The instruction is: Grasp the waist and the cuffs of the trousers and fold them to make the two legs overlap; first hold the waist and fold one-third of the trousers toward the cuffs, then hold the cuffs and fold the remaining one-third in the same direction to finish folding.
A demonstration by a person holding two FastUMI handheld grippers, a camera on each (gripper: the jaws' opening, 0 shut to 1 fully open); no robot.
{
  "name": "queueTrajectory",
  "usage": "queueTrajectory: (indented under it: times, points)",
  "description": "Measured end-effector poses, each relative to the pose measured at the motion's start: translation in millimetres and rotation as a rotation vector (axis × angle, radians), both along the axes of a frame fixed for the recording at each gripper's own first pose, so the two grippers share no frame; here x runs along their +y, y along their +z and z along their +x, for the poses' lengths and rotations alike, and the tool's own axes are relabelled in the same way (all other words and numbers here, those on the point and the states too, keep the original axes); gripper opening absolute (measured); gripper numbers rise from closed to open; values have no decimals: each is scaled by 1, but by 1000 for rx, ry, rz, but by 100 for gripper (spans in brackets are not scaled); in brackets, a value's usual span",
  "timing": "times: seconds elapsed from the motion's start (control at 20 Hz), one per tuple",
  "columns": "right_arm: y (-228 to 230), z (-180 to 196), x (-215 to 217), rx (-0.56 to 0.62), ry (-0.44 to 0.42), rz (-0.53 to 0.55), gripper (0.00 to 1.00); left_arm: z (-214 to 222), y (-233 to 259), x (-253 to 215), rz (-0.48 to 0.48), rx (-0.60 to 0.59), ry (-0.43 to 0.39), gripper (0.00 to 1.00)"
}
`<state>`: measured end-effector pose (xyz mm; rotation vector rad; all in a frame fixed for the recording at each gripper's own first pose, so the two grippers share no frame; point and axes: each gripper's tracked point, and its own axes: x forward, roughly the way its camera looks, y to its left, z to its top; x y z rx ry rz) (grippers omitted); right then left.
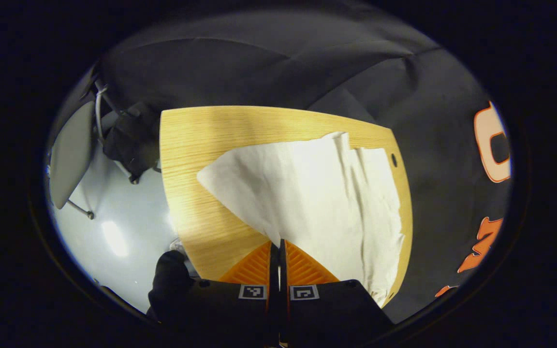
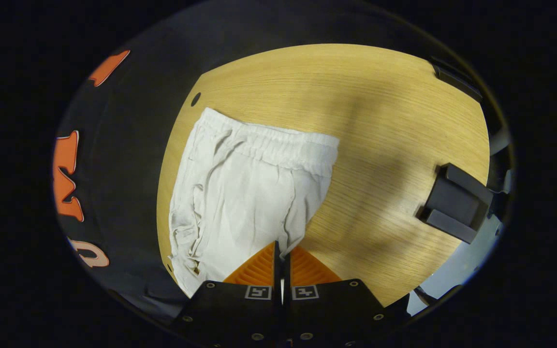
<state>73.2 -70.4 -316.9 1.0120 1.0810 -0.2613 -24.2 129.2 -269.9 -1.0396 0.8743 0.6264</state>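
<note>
White trousers (image 1: 317, 193) lie crumpled on a light wooden table (image 1: 196, 145). In the left gripper view the cloth narrows to a point that runs in between the fingers of my left gripper (image 1: 279, 243), which is shut on it. The right gripper view shows the trousers (image 2: 244, 193) with their gathered elastic waistband (image 2: 278, 145) at the far end. My right gripper (image 2: 281, 246) is shut on the near edge of the cloth, close to its right-hand corner. The cloth under both sets of fingers is hidden.
The black booth wall (image 1: 443, 203) runs along one long edge of the table (image 2: 404, 121). A black block-shaped object (image 2: 452, 203) sits at the table's right edge. Small holes (image 2: 195, 99) mark the tabletop. Beyond the table's left edge, a pale floor (image 1: 114, 212) holds a chair (image 1: 68, 154).
</note>
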Motion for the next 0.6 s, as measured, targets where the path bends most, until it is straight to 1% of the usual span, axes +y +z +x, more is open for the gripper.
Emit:
queueTrajectory:
  times: [0.1, 0.2, 0.35, 0.45, 0.55, 0.6]
  points:
    - [17, 9, 3, -31, 13, 15, 1, 9, 18, -7, -13, -30, -8, 4]
    - [32, 20, 9, -49, 35, 34, 1, 22, 34, -9, -1, -69, -32, 4]
    - [56, 41, 20, -71, 61, 56, 1, 52, 56, -11, -2, -116, -53, 4]
    - [69, 56, 27, -84, 80, 48, 1, 75, 67, -11, -20, -140, -64, 4]
    - [76, 70, 27, -98, 84, 0, 1, 94, 76, -10, -18, -145, -85, 4]
    - [83, 76, 30, -111, 91, -4, 1, 104, 78, -11, -21, -150, -96, 4]
